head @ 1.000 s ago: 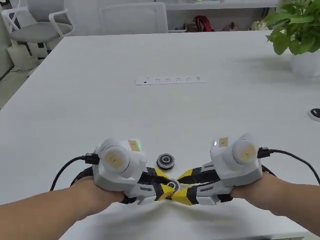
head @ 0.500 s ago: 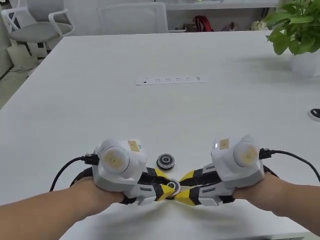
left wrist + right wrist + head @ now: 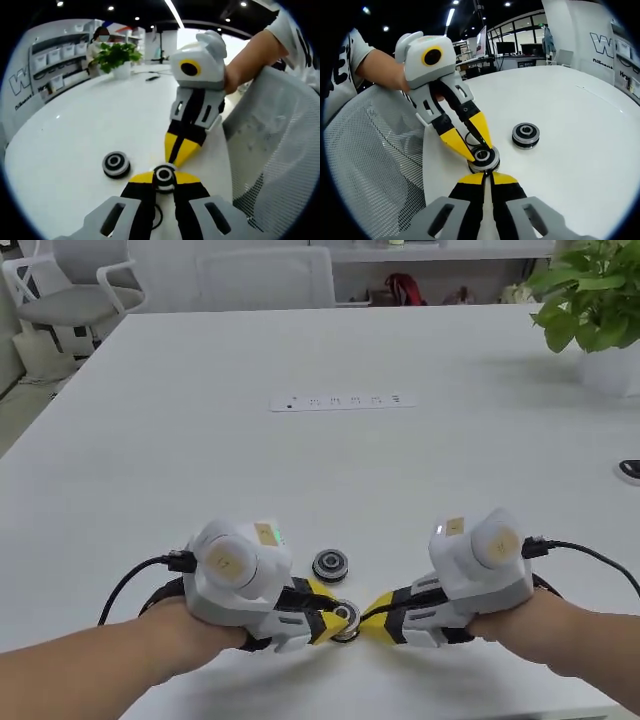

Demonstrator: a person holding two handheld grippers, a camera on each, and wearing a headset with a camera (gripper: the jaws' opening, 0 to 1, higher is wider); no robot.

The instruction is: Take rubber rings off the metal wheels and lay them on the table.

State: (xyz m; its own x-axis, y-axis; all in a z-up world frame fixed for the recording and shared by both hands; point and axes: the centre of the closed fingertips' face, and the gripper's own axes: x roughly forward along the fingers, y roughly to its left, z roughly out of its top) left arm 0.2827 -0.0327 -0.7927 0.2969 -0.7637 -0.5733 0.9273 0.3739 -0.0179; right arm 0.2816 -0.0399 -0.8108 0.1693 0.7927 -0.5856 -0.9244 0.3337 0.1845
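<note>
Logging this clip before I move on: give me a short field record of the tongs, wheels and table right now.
left tongs: shut on the held wheel, near the table's front edge
right tongs: shut, tips at that wheel's rim; whether they pinch anything there cannot be told
second wheel: lying flat on the table just beyond, untouched
background: power strip farther back, potted plant at far right
</note>
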